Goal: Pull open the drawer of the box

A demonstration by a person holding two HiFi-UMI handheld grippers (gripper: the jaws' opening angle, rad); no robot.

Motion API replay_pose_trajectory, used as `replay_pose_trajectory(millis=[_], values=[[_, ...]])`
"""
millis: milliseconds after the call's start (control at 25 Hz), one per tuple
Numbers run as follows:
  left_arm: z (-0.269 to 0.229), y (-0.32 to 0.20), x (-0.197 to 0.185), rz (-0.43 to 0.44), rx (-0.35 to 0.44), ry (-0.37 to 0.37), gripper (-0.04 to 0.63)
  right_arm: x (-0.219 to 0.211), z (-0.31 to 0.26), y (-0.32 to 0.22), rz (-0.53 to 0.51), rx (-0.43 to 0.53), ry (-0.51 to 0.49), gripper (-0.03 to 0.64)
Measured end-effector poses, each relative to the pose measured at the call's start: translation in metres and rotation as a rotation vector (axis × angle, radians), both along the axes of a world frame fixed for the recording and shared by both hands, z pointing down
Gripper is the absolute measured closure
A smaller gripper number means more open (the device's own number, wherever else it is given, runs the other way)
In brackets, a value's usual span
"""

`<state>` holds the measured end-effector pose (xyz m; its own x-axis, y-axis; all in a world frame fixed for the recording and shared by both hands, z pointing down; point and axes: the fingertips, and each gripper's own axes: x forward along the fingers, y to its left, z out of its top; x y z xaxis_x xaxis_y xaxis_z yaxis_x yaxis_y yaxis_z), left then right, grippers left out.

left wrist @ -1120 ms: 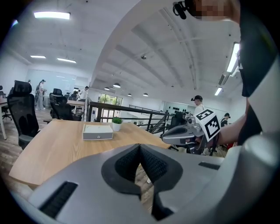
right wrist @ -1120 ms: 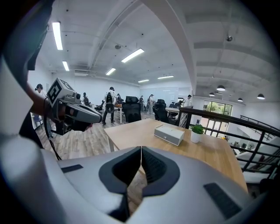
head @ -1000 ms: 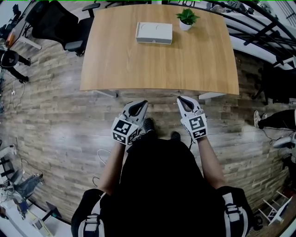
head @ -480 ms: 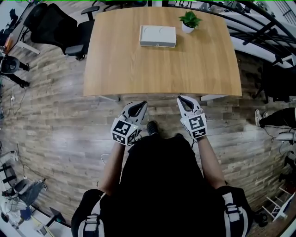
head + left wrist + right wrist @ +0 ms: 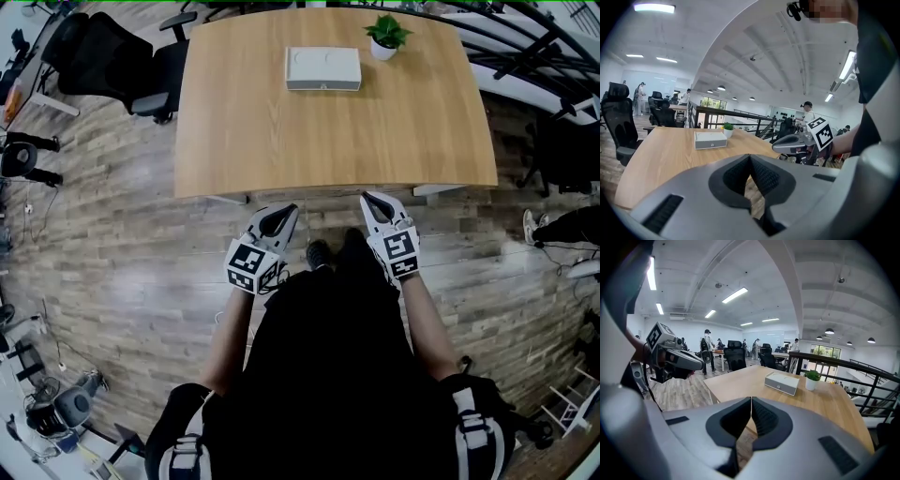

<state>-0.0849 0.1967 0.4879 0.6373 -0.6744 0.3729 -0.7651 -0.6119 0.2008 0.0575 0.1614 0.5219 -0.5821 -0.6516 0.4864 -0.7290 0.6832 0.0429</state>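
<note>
Wooden table (image 5: 328,141), standing on a plank floor (image 5: 122,272). The box (image 5: 323,68), white and flat, is lying on the table's far half, near the far edge and roughly centred. Its drawer (image 5: 711,143) is facing the table's near edge and is sitting flush in the box, closed. A potted plant (image 5: 385,36) is standing just right of the box, by the table's far edge. The left gripper (image 5: 286,208) is hovering just off the table's near edge, over the floor, its jaws pressing together on nothing. The right gripper (image 5: 367,198) is hovering beside it, also short of the near edge, jaws meeting tip to tip, empty. Both are pointing toward the table, well apart from the box. A black office chair (image 5: 112,56) is standing at the table's far left corner.
</note>
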Motion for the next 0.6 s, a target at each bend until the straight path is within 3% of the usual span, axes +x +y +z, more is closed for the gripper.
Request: replay_pose_trajectory(millis=[600], values=[[0.002,-0.049,-0.001,0.017,-0.019,0.0,0.572,-0.014,0.003,-0.059,-0.009,-0.02,-0.038,0.592]])
